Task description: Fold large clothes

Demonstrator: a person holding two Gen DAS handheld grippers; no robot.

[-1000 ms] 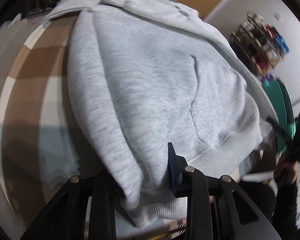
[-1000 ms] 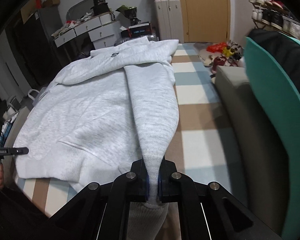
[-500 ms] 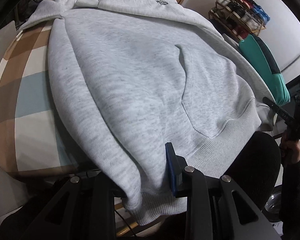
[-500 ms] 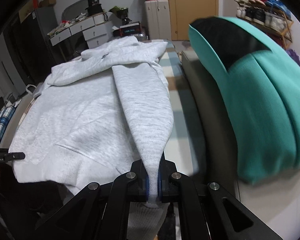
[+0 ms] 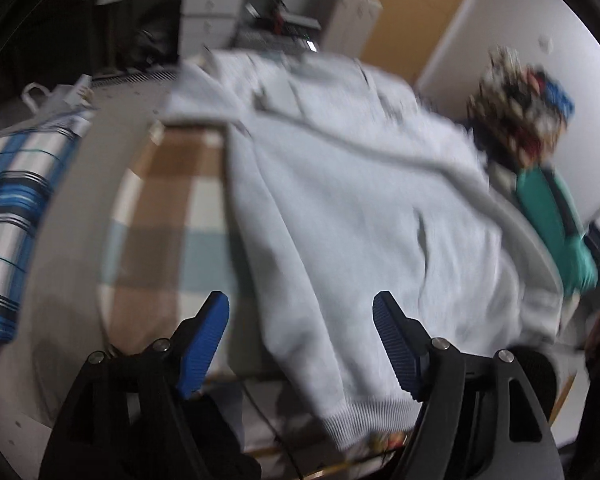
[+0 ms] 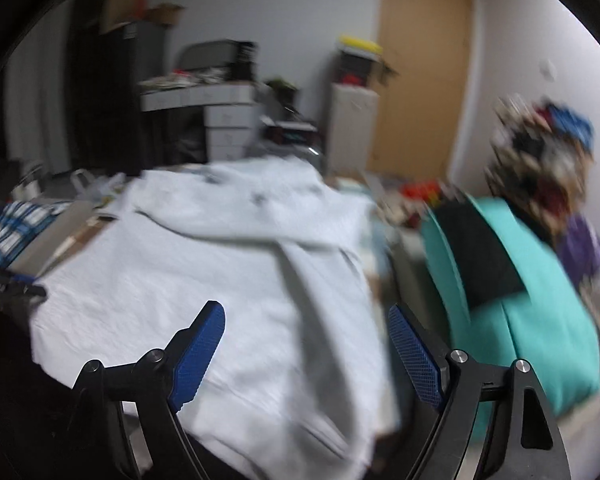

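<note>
One grey sweatshirt (image 5: 360, 216) flat, long axis toward door (image 6: 420, 92).

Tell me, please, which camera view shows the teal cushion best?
The right wrist view: the teal cushion fills much of its right side, with its black panel and lower edge visible, though blurred. The left wrist view shows only a narrow, blurred strip of it at the right edge, beyond the grey sweatshirt.

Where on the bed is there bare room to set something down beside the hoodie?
The checked bedcover lies bare between the grey hoodie and the blue plaid bundle; that is the widest free patch. On the opposite side, only a thin strip shows between the hoodie and the teal cushion. The hoodie covers the middle, and the far end is cluttered.
</note>
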